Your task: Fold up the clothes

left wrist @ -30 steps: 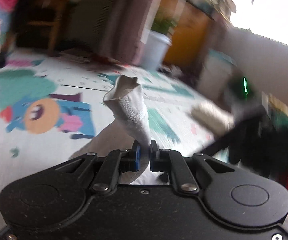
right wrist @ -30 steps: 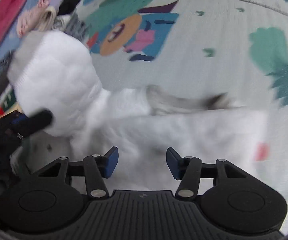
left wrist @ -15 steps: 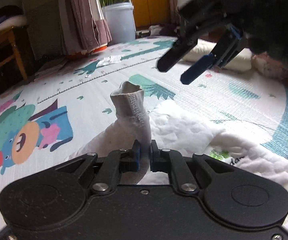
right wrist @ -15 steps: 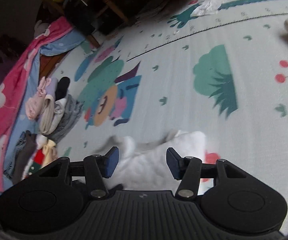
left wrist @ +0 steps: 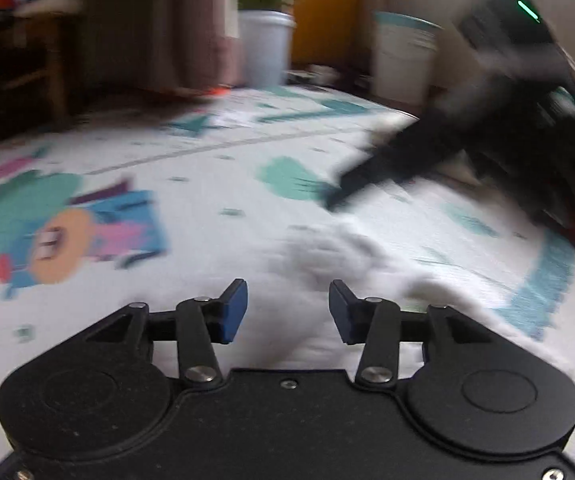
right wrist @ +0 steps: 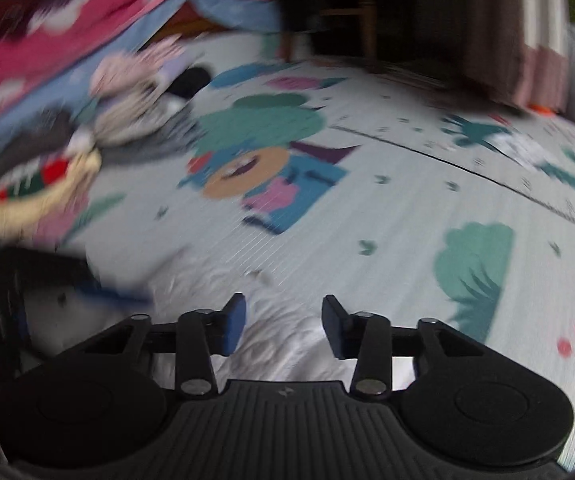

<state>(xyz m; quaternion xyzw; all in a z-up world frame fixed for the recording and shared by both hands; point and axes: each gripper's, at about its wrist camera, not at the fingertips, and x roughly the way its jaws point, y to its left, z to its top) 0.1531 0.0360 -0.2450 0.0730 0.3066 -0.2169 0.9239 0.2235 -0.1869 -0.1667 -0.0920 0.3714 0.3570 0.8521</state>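
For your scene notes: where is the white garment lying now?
The white garment lies on the play mat, just ahead of the left gripper in its view, right of the orange cartoon figure.

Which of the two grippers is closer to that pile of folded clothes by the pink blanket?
Probably the left. In the right wrist view, the left gripper shows blurred just below the pile of folded clothes, while the right gripper sits over the white garment, further right.

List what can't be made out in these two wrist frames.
- White garment: left wrist view, motion blur hides its type and folds; near part behind the gripper body.
- Right gripper: left wrist view, smeared; jaw gap unreadable there.
- Clothes pile: right wrist view, blurred; items indistinguishable.
- Left gripper: right wrist view, dark smear.
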